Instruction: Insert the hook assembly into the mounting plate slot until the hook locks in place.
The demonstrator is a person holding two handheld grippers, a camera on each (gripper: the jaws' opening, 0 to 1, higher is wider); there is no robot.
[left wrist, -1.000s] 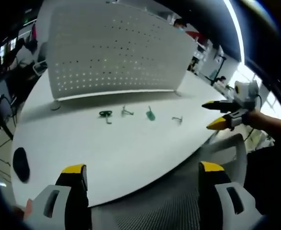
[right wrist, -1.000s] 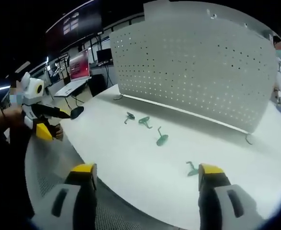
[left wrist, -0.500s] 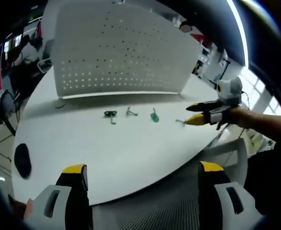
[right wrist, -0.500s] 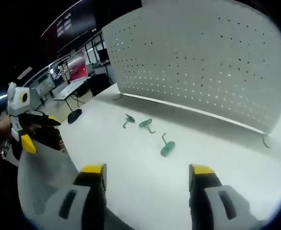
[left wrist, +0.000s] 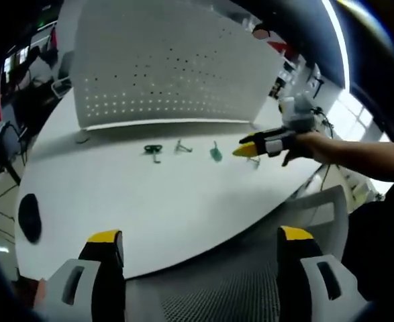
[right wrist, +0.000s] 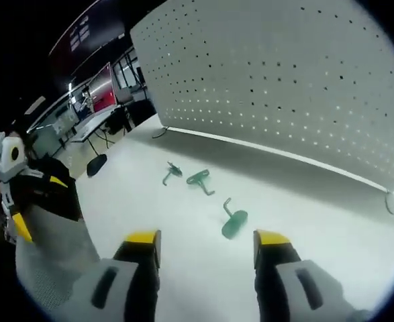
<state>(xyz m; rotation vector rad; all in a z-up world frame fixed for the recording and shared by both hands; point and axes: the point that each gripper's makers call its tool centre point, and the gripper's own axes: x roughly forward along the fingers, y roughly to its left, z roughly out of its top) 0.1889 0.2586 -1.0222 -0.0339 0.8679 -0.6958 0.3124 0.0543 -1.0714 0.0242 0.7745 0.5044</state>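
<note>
A white perforated mounting plate point(left wrist: 163, 67) stands upright at the back of the white table point(left wrist: 150, 208). Several small hooks lie in a row before it: a dark green one point(left wrist: 151, 150), a grey one point(left wrist: 181, 145), a green one point(left wrist: 215, 153) and another point(left wrist: 254, 163) just under the right gripper point(left wrist: 245, 150), which a hand holds low over the table. In the right gripper view the plate point(right wrist: 284, 87) looms close, and the green hook point(right wrist: 233, 221) lies just ahead of my right gripper point(right wrist: 207, 240), whose jaws stand open around nothing. My left gripper point(left wrist: 200, 243) is open off the table's near edge.
A black oval object point(left wrist: 29, 218) lies at the table's left end, also seen as the dark object point(right wrist: 96, 164) in the right gripper view. A mesh chair back point(left wrist: 203, 295) sits below the near edge. Desks and monitors point(right wrist: 99, 90) stand beyond. The left gripper point(right wrist: 22, 201) shows at the far left.
The right gripper has moved in over the table towards the row of hooks, and its jaws have narrowed a little. The left gripper has stayed almost where it was.
</note>
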